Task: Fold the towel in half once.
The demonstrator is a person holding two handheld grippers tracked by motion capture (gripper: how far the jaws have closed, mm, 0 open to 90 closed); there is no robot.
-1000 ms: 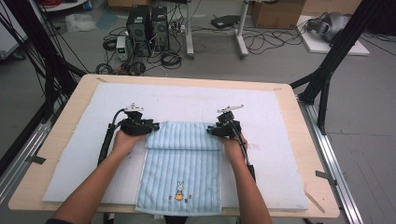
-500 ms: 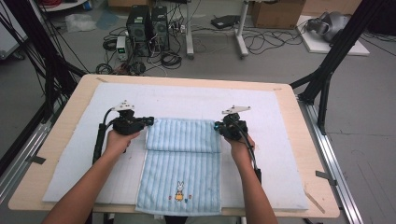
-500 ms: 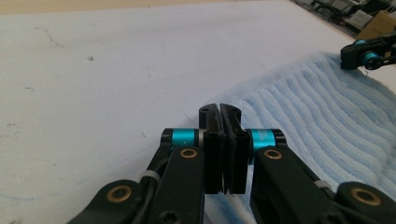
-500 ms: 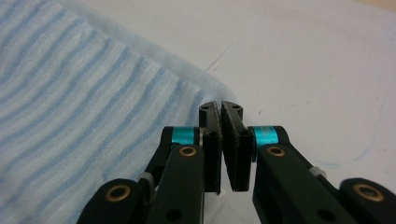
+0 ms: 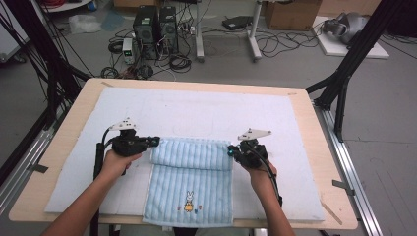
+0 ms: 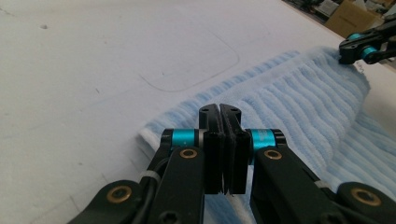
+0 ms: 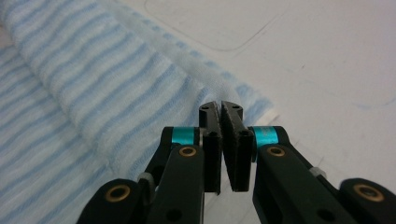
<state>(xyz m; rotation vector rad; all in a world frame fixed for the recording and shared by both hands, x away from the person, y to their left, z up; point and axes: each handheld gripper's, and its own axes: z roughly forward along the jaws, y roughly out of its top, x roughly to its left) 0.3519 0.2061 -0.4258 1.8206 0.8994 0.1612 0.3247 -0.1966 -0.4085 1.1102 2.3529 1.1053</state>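
Note:
A light-blue striped towel with a small rabbit picture lies on the white mat near the table's front edge. Its far edge is lifted and curled back into a soft fold. My left gripper is shut on the fold's left end and my right gripper on its right end. In the left gripper view the jaws press together over the towel's corner, with the other gripper at the far end. In the right gripper view the jaws are pinched at the towel's edge.
The white mat covers most of the wooden table, with bare mat beyond the towel and on both sides. Black frame posts stand at the table's sides. Computer towers and cables are on the floor behind.
Both grippers have closed at the towel's far corners and drawn back toward the person. The far edge came with them and now curls into a raised fold.

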